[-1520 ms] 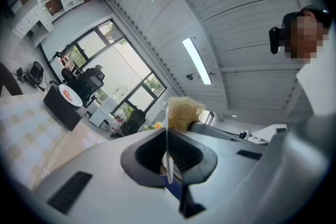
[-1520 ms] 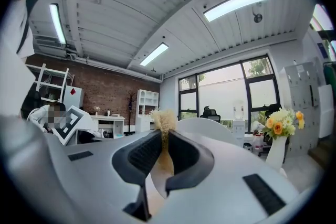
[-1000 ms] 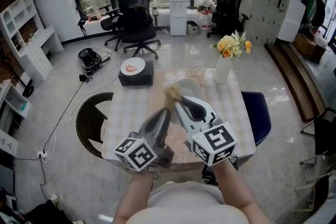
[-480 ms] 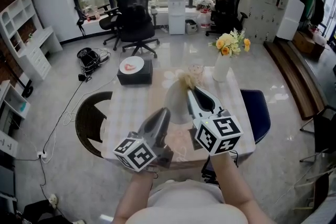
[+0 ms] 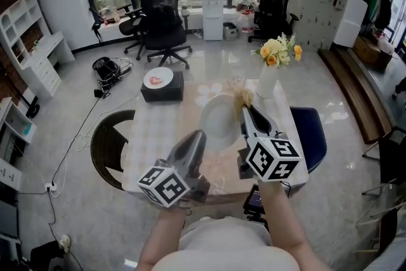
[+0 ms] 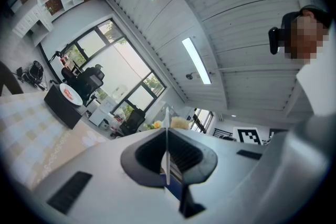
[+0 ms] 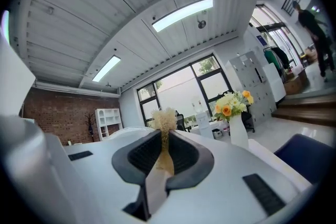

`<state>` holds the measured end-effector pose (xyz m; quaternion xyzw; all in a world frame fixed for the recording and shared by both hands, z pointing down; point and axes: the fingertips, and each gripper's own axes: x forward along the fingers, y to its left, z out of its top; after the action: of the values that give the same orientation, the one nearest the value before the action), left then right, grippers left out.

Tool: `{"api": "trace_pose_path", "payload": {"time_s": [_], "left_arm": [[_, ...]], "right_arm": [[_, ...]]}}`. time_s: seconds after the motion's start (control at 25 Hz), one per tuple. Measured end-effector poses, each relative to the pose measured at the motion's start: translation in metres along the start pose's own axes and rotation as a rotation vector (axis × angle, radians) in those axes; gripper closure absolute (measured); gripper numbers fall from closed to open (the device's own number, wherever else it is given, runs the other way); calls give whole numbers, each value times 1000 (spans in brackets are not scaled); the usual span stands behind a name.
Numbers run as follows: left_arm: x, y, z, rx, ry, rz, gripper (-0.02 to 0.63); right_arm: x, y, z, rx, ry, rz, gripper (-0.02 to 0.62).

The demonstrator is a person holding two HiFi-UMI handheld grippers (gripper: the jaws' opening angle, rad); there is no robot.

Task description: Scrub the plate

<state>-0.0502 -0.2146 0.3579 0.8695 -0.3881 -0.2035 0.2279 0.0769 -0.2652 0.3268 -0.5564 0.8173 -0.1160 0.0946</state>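
Jaws of left gripper (image 5: 198, 136) clamped on plate (image 5: 219, 122) rim, right gripper (image 5: 247, 112) jaws gripping brush (image 5: 243, 96), bristles pointing forward

**Legible text:** no word, number or brand name can be read in any view. The only printed marks are black-and-white square code patterns. In the head view they sit on the cube (image 5: 163, 185) of the left gripper (image 5: 198, 136), at 7 o'clock, and on the cube (image 5: 273, 158) of the right gripper (image 5: 247, 110), at 5 o'clock.
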Motion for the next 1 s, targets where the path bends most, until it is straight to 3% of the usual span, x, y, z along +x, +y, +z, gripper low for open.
{"api": "trace_pose_path", "payload": {"time_s": [0.24,0.4,0.72,1.0], "left_arm": [[0,2,-1,-14,-3,11,586],[-1,4,-1,-1,-5,25,586],[3,7,-2,-10,-6,34,586],[3,6,-2,-13,-11,32,586]], "right_arm": [[-10,-26,-12,15,38,-92,548],[-21,-27,-6,-34,10,-119,548],[-33,44,-5,-44,17,175,549],[-34,75,-20,-9,60,285,548]]}}
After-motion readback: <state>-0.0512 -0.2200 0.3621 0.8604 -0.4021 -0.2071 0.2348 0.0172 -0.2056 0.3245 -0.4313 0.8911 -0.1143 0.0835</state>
